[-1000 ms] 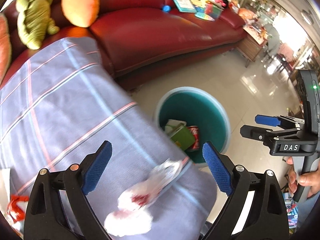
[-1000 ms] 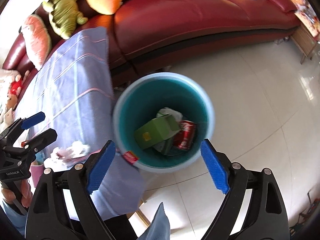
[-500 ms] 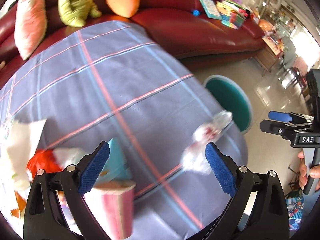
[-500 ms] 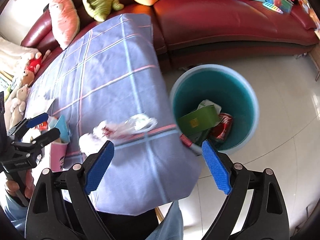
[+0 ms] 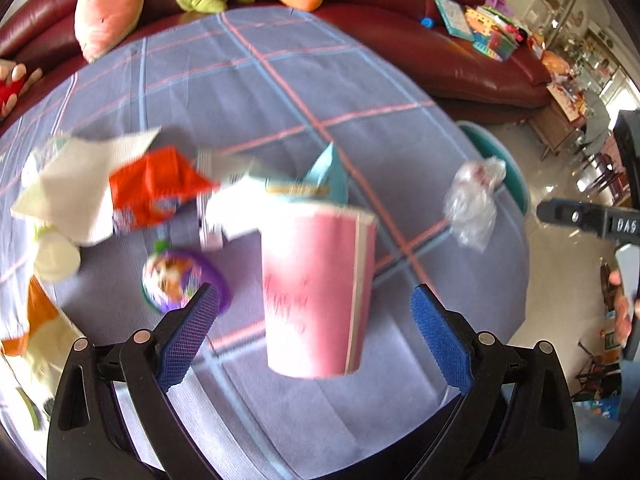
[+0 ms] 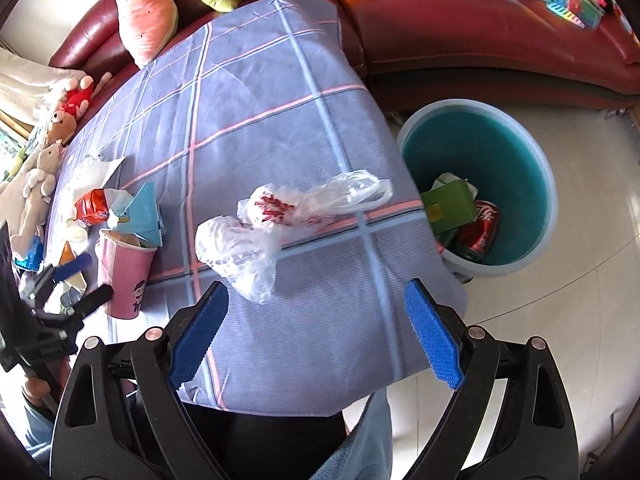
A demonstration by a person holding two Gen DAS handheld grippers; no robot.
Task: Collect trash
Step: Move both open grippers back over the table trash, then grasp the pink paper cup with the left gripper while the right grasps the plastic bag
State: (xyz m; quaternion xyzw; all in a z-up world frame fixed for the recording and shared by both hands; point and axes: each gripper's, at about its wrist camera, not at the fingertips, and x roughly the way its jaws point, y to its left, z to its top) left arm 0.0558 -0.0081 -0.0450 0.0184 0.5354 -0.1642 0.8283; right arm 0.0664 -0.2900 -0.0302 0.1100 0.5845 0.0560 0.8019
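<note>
- The bin stands on the tiled floor, tight against the corner of the cloth. Inside it lie a green box, a red can touching that box, and something pale behind the box that I cannot identify.
- The pink cup stands upright on the cloth, well away from the bin. A blue carton and a white scrap poke out of its mouth.
- The plaid cloth covers a table in front of a red sofa; soft toys sit along the sofa edge farthest from the bin.
- A crumpled clear plastic bag with red print lies on the cloth between the cup and the bin, nearer the bin.
- Beyond the cup from the bin lie more scraps: an orange wrapper, white paper and a round purple lid.
- The left gripper is spread wide, its pads either side of the cup without touching it; the view is blurred.
- The right gripper is spread wide with nothing in it, above the bag and beside the bin.
</note>
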